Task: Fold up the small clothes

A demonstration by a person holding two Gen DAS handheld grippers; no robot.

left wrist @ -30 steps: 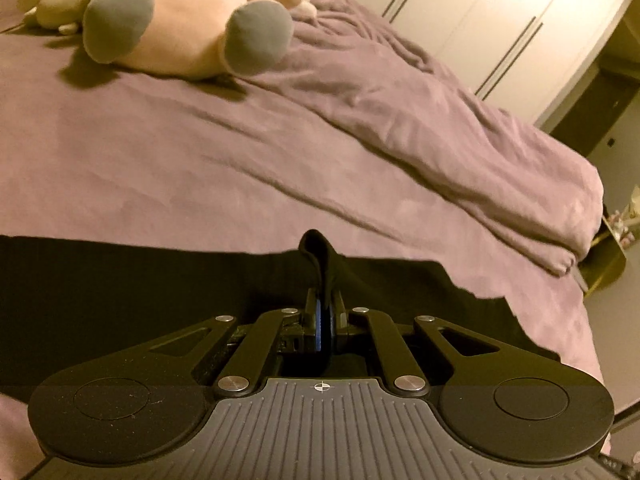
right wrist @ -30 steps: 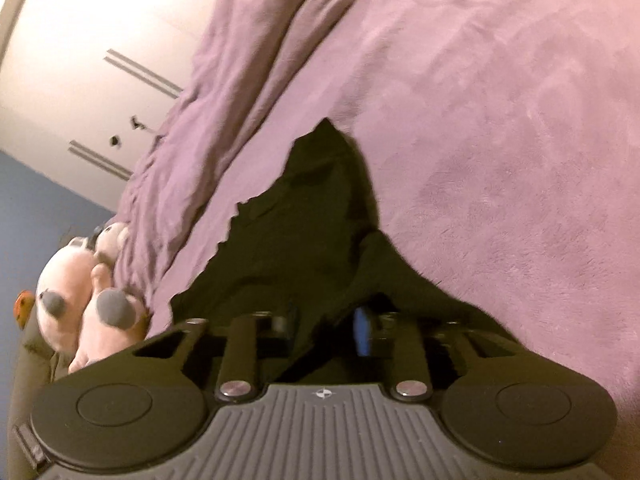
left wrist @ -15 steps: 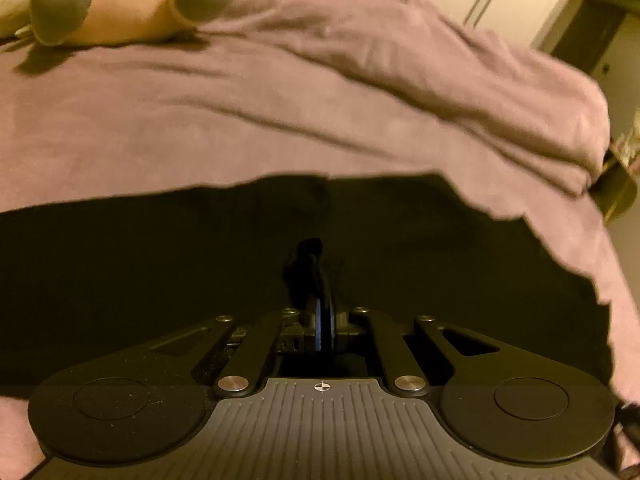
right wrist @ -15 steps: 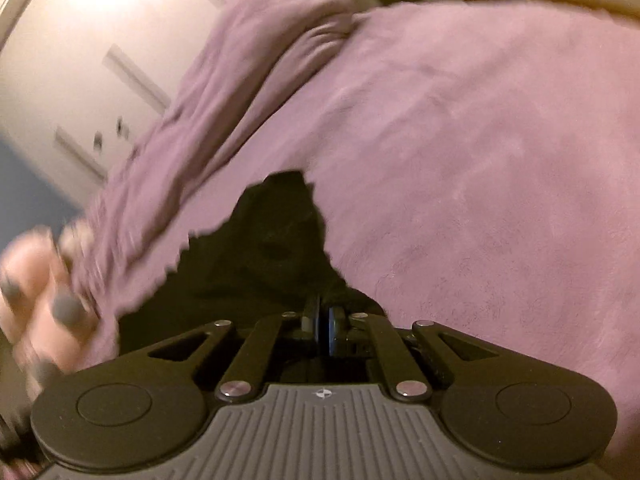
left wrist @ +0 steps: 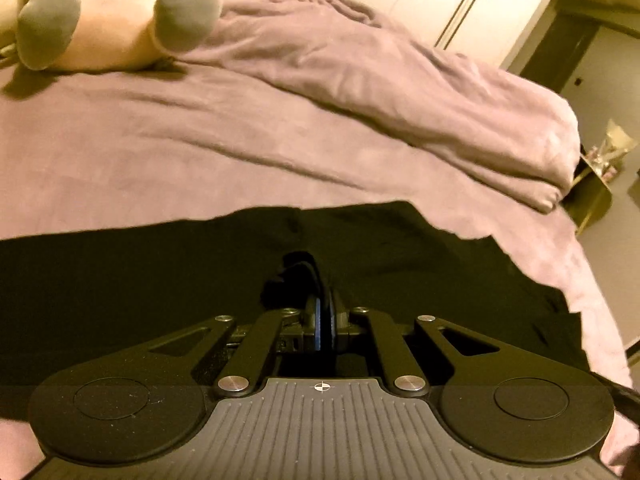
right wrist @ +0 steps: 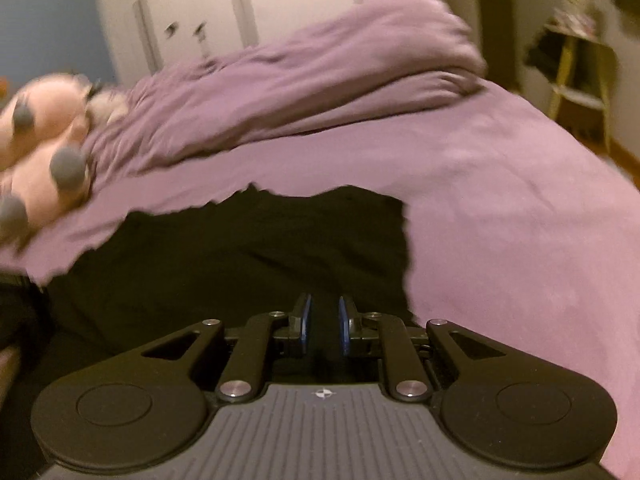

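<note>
Left gripper (left wrist: pixel 322 312) is clamped tight, a bunched tuft of the black garment (left wrist: pixel 160 280) pinched between its blue pads. Right gripper (right wrist: pixel 322 320) has just been parting its jaws: a narrow gap shows between the pads, nothing pressed in it, dark cloth lying below. The garment lies spread flat on the mauve bedsheet (left wrist: pixel 160 152), its far edge ragged in outline. Beyond it lies a rumpled duvet (left wrist: pixel 400 80) in soft folds, and a pink plush toy (left wrist: pixel 100 12) with grey foot pads.
</note>
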